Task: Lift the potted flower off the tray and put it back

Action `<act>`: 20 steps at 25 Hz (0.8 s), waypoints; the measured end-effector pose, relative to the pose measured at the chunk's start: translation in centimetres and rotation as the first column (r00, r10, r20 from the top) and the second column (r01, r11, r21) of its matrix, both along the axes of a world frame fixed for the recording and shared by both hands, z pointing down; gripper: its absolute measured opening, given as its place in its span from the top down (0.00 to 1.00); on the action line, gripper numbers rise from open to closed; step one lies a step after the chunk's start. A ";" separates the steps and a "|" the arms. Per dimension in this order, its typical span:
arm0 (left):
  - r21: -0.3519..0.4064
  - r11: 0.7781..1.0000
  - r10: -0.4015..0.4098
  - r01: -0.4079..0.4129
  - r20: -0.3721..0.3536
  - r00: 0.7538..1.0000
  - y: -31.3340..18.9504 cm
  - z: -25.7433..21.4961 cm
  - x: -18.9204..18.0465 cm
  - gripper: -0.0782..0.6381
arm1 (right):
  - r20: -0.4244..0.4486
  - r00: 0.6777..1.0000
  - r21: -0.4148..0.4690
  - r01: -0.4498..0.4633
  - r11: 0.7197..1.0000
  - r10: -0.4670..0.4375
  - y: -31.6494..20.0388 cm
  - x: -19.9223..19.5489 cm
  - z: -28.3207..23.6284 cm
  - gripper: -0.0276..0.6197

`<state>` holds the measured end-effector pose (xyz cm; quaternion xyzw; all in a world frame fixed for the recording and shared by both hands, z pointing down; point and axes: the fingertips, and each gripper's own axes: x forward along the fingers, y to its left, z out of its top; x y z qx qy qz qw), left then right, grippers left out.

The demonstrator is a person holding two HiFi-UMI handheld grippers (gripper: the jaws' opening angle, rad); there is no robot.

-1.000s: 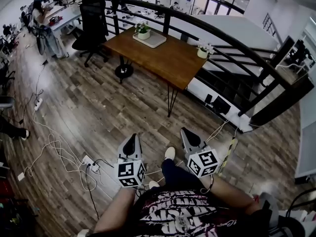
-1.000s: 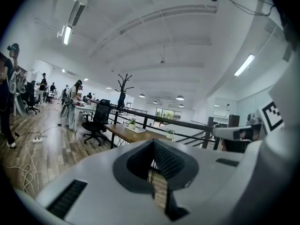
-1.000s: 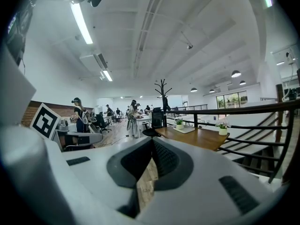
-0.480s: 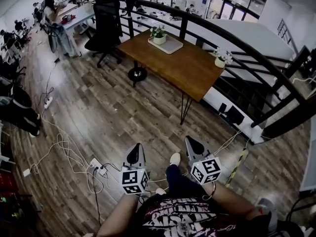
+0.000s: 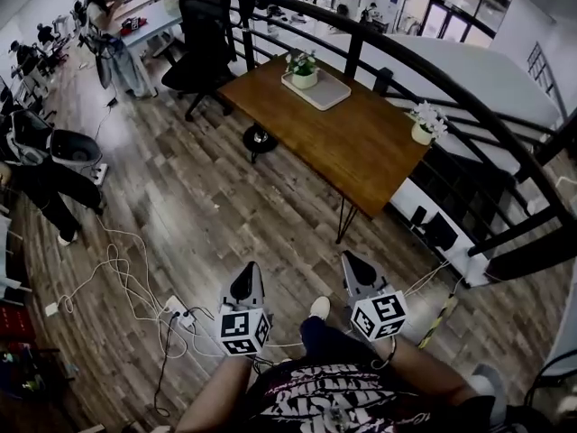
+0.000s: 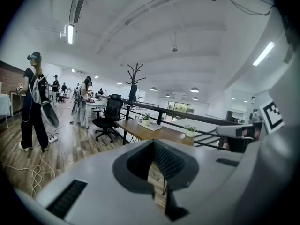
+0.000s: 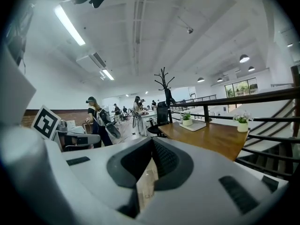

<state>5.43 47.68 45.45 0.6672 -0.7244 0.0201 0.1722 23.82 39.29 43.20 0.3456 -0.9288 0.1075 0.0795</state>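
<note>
A person stands on a wood-plank floor with the left tongs and the right tongs held out low in front, side by side and apart, both pointing toward a wooden tabletop well ahead. In each gripper view the two dark pads meet at the tip: the left tongs and the right tongs are both closed, with nothing between them but a sliver of floor seen beyond.

The potted flower, a small green plant in a pale pot, stands on the light tray at the far end of the tabletop, near the dark railing that curves behind it. The left gripper view shows the same potted flower upright on its tray, well away from the tongs. A second potted flower, with white blooms, sits off the tray at the tabletop's right edge beside the railing.

A black office chair stands left of the tabletop. Loose cables trail across the floor at lower left, near the person's white shoe. Another person with a backpack stands at the left of the room, and a bare coat stand rises behind the chair.
</note>
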 end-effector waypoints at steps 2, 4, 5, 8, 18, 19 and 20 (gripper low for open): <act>0.006 1.000 -0.024 0.024 0.012 1.000 -3.0 -0.6 -1.0 0.88 | 0.004 1.000 0.014 0.003 1.000 -0.003 -3.7 -0.4 -0.5 0.96; 0.010 0.999 -0.049 0.049 0.018 0.999 -5.8 -1.2 -2.1 0.88 | 0.013 1.000 0.018 0.008 1.000 -0.008 -7.1 -0.9 -0.9 0.96; 0.013 0.998 -0.061 0.061 0.021 0.998 -7.0 -1.5 -2.5 0.88 | 0.016 1.000 0.019 0.014 1.000 -0.014 -8.5 -1.0 -1.1 0.96; 0.033 0.994 -0.102 0.101 0.028 0.994 -10.3 -2.5 -3.5 0.88 | 0.031 0.999 0.017 0.036 0.999 -0.036 -12.1 -1.0 -1.5 0.96; 0.080 0.975 -0.211 0.206 0.062 0.976 -14.2 -5.8 -6.9 0.88 | 0.094 0.995 0.019 0.031 0.999 -0.032 -18.5 -0.7 -3.7 0.96; 0.086 0.974 -0.217 0.211 0.064 0.974 -14.5 -6.3 -7.1 0.88 | 0.100 0.994 0.023 0.030 0.999 -0.033 -18.8 -0.6 -4.1 0.96; 0.095 0.973 -0.218 0.211 0.070 0.974 -14.9 -6.8 -7.1 0.88 | 0.106 0.994 0.028 0.028 0.999 -0.031 -19.2 -0.5 -4.4 0.96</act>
